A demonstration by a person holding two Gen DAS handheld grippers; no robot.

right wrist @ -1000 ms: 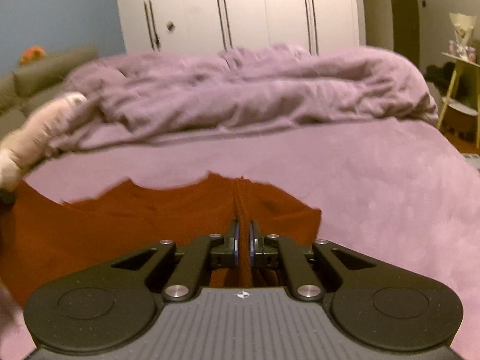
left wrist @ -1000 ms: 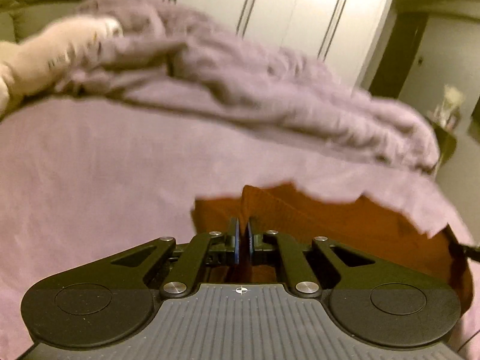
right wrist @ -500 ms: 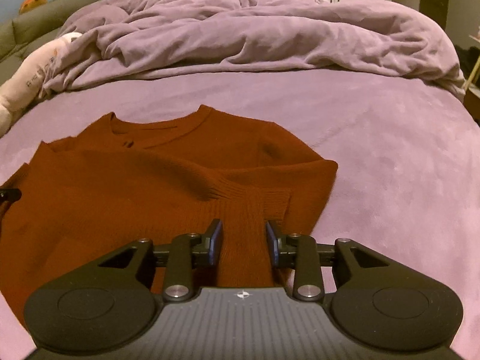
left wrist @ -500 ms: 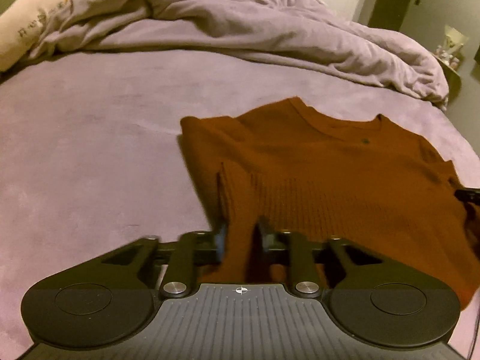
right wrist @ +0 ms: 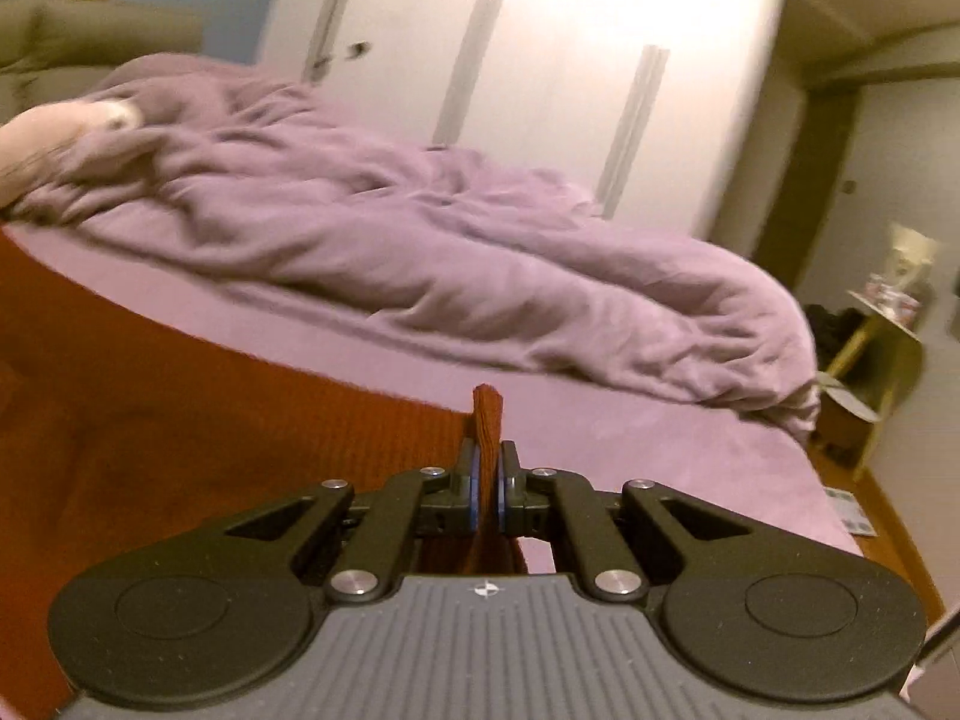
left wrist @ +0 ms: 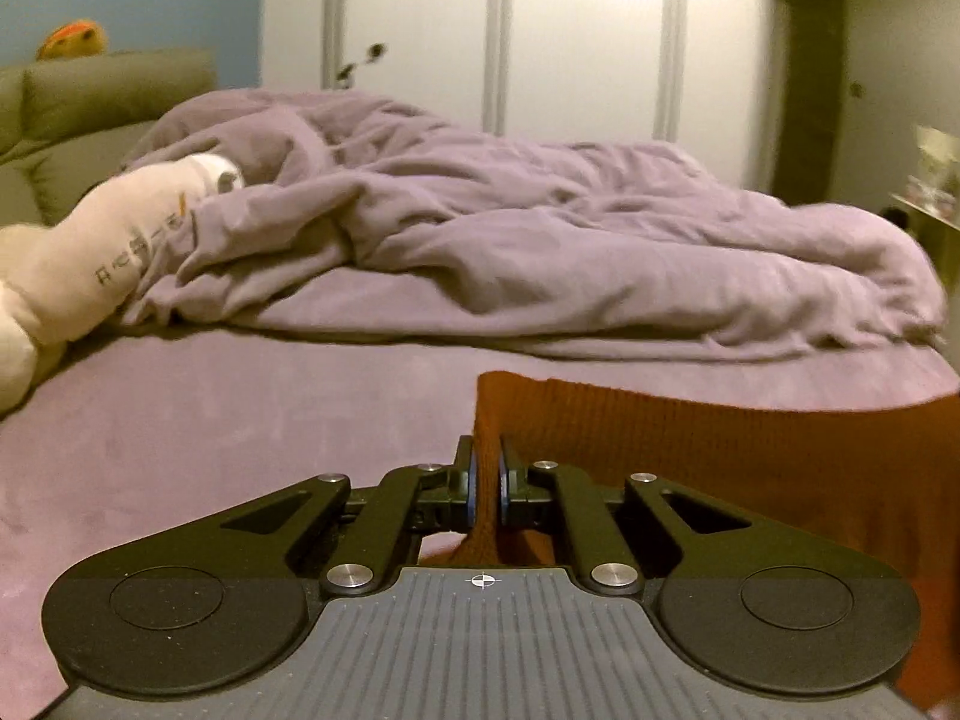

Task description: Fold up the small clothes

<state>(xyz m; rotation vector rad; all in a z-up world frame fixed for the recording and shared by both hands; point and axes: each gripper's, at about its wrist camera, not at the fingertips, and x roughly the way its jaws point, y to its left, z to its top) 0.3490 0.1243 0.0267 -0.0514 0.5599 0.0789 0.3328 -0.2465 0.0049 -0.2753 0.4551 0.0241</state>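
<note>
A rust-orange knit sweater (left wrist: 750, 456) hangs lifted above the purple bed. My left gripper (left wrist: 486, 483) is shut on its ribbed edge at the sweater's left corner, the cloth stretching off to the right. My right gripper (right wrist: 487, 483) is shut on the sweater's (right wrist: 210, 414) right corner, a fold of knit sticking up between the pads, the cloth spreading to the left. Most of the sweater's body is hidden below both grippers.
The purple bed sheet (left wrist: 240, 420) lies under the sweater. A rumpled purple duvet (left wrist: 540, 258) is heaped at the far side, with a cream plush toy (left wrist: 90, 252) at far left. White wardrobes stand behind. A small side table (right wrist: 882, 336) stands right of the bed.
Half a second ago both grippers were open over the sweater lying flat on the bed. Now both have shut on its hem corners and raised it, views tilted up.
</note>
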